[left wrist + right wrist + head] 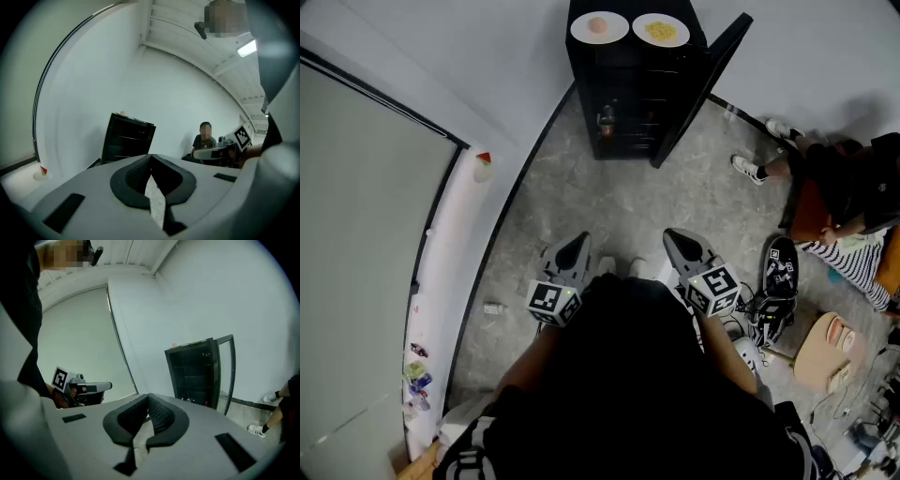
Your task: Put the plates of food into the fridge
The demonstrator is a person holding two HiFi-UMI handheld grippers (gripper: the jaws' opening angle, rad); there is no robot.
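Note:
A black fridge [633, 89] stands against the far wall with its glass door [698, 89] swung open. Two white plates rest on its top: one with a pinkish food item [599, 26], one with yellow food [661, 31]. The fridge also shows in the left gripper view [127, 138] and the right gripper view [194, 371]. My left gripper [575, 247] and right gripper [677, 240] are held side by side over the floor, well short of the fridge. Both have their jaws together and hold nothing.
A person in black [848, 183] sits on the floor at the right, white shoes [752, 169] stretched toward the fridge door. A spare gripper [778, 281] and cables lie at the right. A white ledge [450, 272] with small items runs along the left window.

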